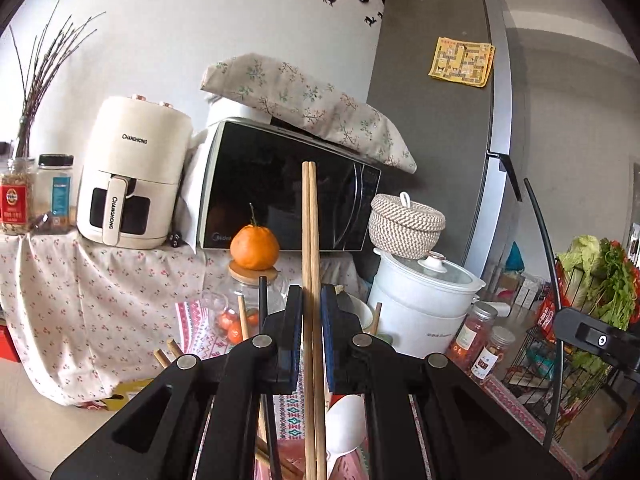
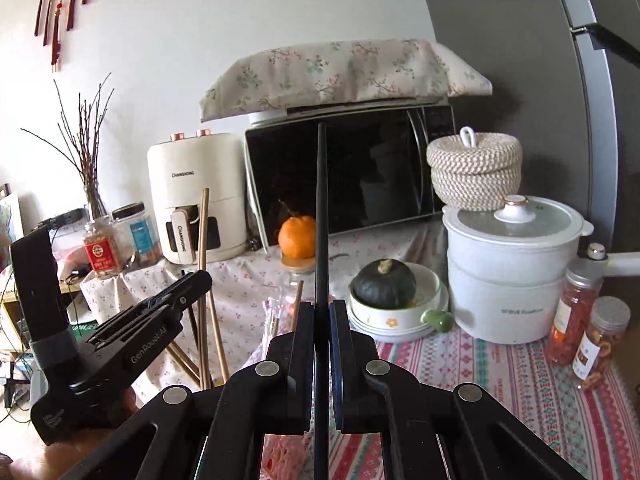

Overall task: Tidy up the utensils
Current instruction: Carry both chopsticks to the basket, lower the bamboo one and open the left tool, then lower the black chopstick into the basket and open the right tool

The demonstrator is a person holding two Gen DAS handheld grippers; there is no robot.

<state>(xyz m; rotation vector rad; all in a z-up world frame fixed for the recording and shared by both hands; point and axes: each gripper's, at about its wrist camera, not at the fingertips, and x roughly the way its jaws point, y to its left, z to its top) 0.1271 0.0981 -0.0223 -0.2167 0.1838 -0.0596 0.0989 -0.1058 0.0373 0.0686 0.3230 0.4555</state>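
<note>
My left gripper (image 1: 311, 308) is shut on a pair of long wooden chopsticks (image 1: 309, 232) that stand upright between its fingers. Under it lie more wooden chopsticks (image 1: 242, 316), a black one (image 1: 262, 300) and a white spoon (image 1: 346, 412). My right gripper (image 2: 322, 312) is shut on a black chopstick (image 2: 322, 208) that points up and away. In the right wrist view the left gripper (image 2: 202, 278) shows at the left, with the wooden pair (image 2: 204, 240) rising from it. What holds the loose utensils is hidden.
At the back stand a black microwave (image 2: 360, 168), a cream air fryer (image 2: 196, 196) and a grey fridge (image 1: 436, 128). An orange (image 1: 255, 246) sits on a jar. A white pot (image 2: 512, 272), a squash in a bowl (image 2: 384, 284), jars (image 2: 576, 312) and a wire vegetable basket (image 1: 592, 280) crowd the patterned tablecloth (image 2: 500, 368).
</note>
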